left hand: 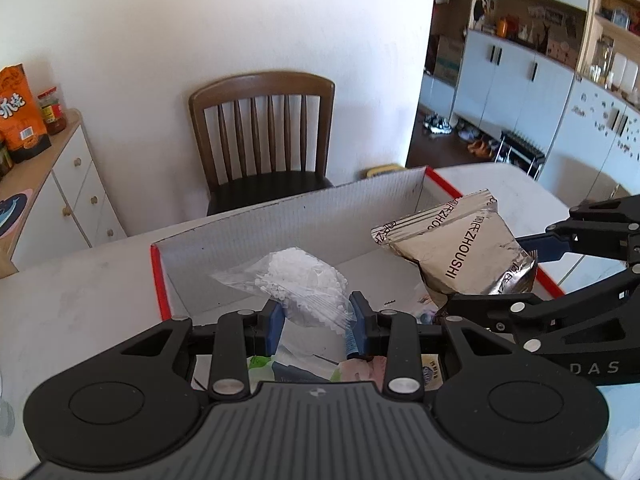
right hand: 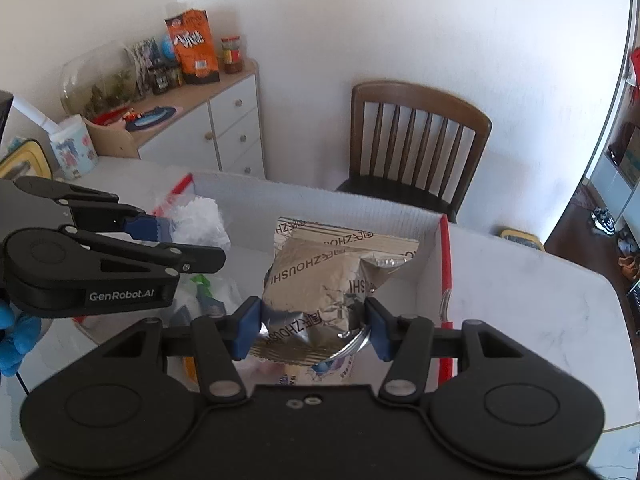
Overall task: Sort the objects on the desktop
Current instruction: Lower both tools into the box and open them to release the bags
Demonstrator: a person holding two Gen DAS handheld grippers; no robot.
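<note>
Silver foil pouch [right hand: 320, 280] is pinched between the blue pads [right hand: 246, 330] of my right gripper [right hand: 312, 330], sitting dead centre in the right wrist view and hanging over the open cardboard box [right hand: 360, 204] with the red edge. In the left wrist view that same pouch [left hand: 460, 248] shows up at middle right, with the right gripper [left hand: 560, 276] reaching in from the right edge of the frame.

My left gripper [left hand: 318, 320] is clamped on a clear plastic bag of white pellets [left hand: 300, 284], lower centre of its own view, also above the box [left hand: 280, 220]. From the right wrist camera the left gripper [right hand: 160, 236] comes in from the left side, and I can see a blue-gloved hand [right hand: 16, 336] behind it at the far left edge.

Box sits on the white desk [left hand: 80, 300]. There's some other packaging lying in the bottom of it, too hidden by the grippers to make out. Wooden chair [left hand: 264, 136] is behind the desk against the wall, and a white cabinet [right hand: 224, 132] with an orange snack bag [right hand: 194, 46] on top is at upper left.
</note>
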